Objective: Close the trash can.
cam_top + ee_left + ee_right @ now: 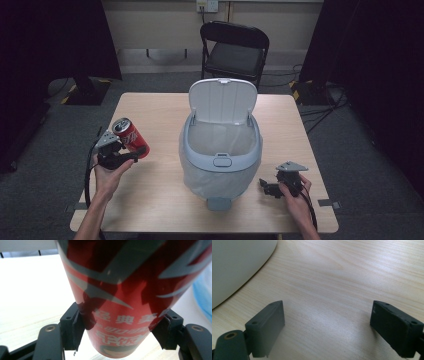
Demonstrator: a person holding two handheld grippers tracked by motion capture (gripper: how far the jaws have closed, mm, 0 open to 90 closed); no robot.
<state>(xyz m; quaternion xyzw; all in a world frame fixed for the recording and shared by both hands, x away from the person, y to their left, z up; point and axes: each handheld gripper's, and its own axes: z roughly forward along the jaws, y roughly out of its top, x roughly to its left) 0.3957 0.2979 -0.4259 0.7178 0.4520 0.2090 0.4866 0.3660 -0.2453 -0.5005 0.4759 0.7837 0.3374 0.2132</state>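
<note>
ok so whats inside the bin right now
The bin stands with its lid up; a pale liner shows inside and no rubbish lies on the part in view. The near rim hides the bottom.

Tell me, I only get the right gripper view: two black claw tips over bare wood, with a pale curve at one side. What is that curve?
Observer: It's the side of a pale blue pedal bin in the middle of the table.
Operator: Is it shut?
Observer: No, its lid stands upright, open.
Operator: Anything else going on?
Observer: The left claw grips a red drinks can, tilted, to the left of the bin.
</note>
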